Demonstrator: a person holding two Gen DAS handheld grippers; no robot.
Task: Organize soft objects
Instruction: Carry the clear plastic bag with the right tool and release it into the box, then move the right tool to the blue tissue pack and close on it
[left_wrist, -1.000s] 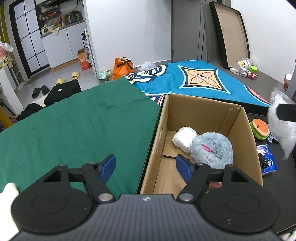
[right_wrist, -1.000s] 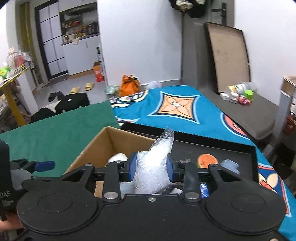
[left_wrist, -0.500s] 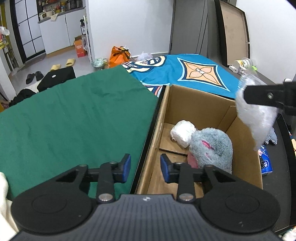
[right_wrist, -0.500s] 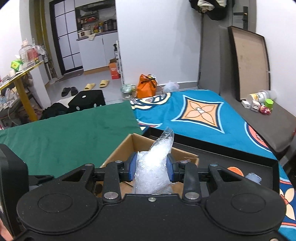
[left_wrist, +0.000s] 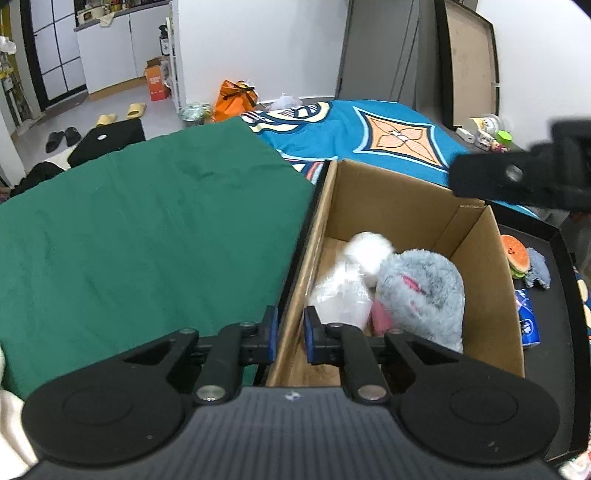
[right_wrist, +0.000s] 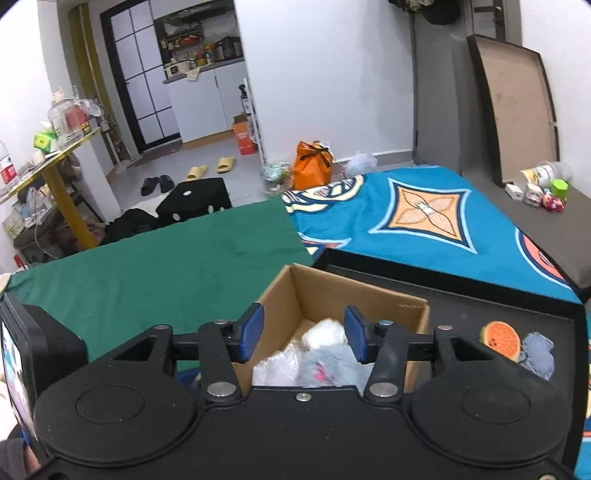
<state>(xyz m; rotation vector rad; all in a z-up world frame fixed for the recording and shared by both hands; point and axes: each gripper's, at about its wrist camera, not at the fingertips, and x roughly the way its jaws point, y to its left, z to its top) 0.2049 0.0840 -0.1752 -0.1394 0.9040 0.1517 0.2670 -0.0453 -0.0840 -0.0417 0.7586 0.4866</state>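
Cardboard box (left_wrist: 402, 206), plain brown with raw corrugated edges, stands open-topped on a black tray (left_wrist: 557, 354), its left wall running alongside the edge of a matte green cloth (left_wrist: 140, 236). Three soft things lie in the box: a shaggy grey plush toy (left_wrist: 421, 291) with pink patches fills the right side, a round white bundle (left_wrist: 369, 247) sits behind it toward the far wall, and a crinkled clear plastic bag (left_wrist: 340, 299), blurred in the left wrist view, lies against the plush on the left. The left gripper (left_wrist: 290, 338) has just been closing; its blue-padded jaws stand nearly together astride the box's left wall, and whether the pads press the cardboard cannot be told. The right gripper (right_wrist: 303, 338) hangs above the box with its jaws having just been opening; they now stand apart with nothing between the blue pads, the bag lying below them inside the box. Outside the box on the tray, a burger-shaped plush (left_wrist: 515, 253) in orange and green touches a small fuzzy grey-blue toy (left_wrist: 537, 267), and a glossy blue packet (left_wrist: 526, 317) lies just beside the box's right wall. Beyond the tray spreads a teal blanket (right_wrist: 424, 218) with an orange diamond motif.
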